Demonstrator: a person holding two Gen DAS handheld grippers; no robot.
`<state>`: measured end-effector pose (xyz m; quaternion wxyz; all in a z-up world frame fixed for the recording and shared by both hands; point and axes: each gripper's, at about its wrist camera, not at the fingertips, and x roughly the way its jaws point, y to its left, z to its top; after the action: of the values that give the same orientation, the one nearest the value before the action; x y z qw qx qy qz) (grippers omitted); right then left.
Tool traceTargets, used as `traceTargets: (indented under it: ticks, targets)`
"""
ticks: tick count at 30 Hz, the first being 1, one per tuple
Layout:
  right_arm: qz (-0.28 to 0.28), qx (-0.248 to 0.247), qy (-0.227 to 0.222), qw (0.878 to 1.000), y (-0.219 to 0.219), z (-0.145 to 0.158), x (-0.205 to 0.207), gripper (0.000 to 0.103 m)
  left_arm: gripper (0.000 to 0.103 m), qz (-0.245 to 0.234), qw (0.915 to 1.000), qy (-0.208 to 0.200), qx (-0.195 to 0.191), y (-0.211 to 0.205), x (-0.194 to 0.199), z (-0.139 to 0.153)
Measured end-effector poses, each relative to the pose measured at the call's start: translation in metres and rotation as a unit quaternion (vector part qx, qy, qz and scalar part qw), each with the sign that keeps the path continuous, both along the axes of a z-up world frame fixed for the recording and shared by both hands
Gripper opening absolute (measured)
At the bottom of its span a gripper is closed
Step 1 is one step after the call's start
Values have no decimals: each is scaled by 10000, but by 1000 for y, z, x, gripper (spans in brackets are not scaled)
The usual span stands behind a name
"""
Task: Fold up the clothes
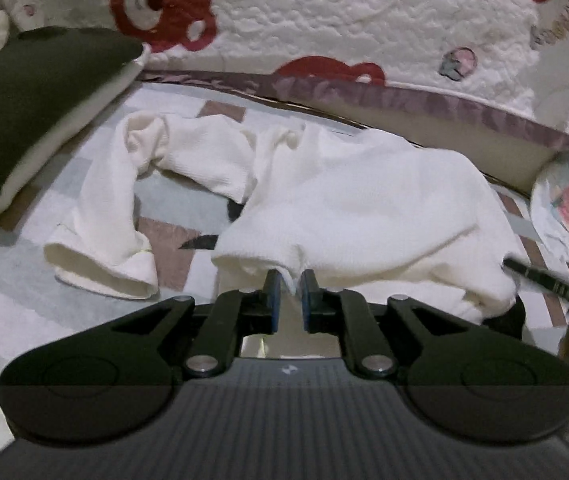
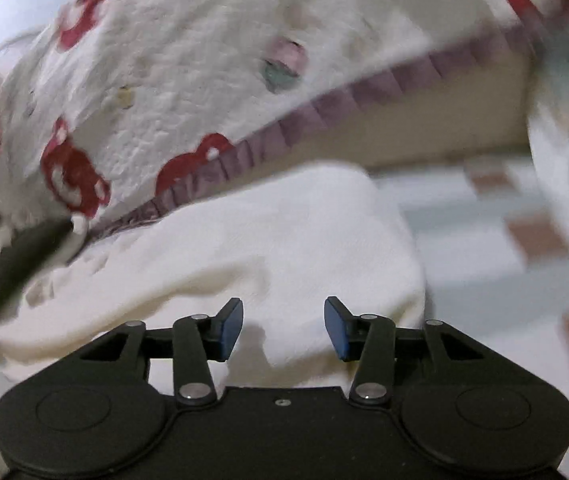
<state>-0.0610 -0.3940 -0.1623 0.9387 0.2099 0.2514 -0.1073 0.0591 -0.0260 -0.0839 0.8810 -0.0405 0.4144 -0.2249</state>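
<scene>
Two grippers: left gripper (image 1: 291, 280) pinches white garment (image 1: 356, 208); right gripper (image 2: 283, 322) gapes, empty.

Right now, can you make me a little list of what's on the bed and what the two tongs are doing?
garment: cream top, crumpled, sleeve stretched to one side
surface: checked sheet
behind: white quilt with red bears
beside: dark green folded cloth
left tongs: shut on the top's near hem
right tongs: open over the top's edge, pinching nothing
folding: not yet done
</scene>
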Motion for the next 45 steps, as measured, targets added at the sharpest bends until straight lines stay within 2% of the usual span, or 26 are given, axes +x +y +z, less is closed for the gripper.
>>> traceTargets:
  ticks: [1, 5, 7, 11, 15, 20, 25, 28, 31, 33, 37, 45]
  targets:
    - [3, 151, 146, 9998, 1, -5, 3, 51, 10, 16, 9999, -28, 105, -4, 2, 2]
    - [383, -346, 259, 9983, 6, 5, 12, 51, 14, 16, 9983, -182, 560, -19, 12, 12]
    - [297, -40, 186, 9994, -4, 9, 8, 53, 18, 54, 9975, -229, 659, -25, 25, 13]
    - [91, 209, 121, 9997, -14, 4, -3, 55, 21, 545, 9982, -78, 245, -26, 60, 2]
    - [-370, 518, -92, 9979, -11, -10, -27, 56, 23, 1000, 9944, 198, 276, -35, 84, -10]
    - [-432, 911, -25, 9949, -7, -28, -38, 57, 25, 717, 9939, 254, 804, -64, 87, -9]
    - [-333, 888, 31, 9955, -2, -23, -35, 58, 30, 271, 9974, 244, 627, -80, 78, 5]
    - [-367, 956, 37, 9947, 1, -25, -38, 58, 31, 130, 9965, 44, 823, -85, 70, 12]
    - [-654, 1108, 11, 9917, 10, -29, -49, 58, 33, 212, 9973, 103, 697, -76, 63, 15]
    - [-698, 1116, 78, 9913, 16, -31, -54, 58, 33, 333, 9979, 248, 501, -66, 59, 12]
    - [-842, 1111, 61, 9902, 19, -28, -62, 58, 33, 513, 9975, 319, 375, -45, 51, 4]
    - [-818, 984, 113, 9917, 29, -31, -78, 59, 35, 19, 9986, 20, 521, -22, 40, -19]
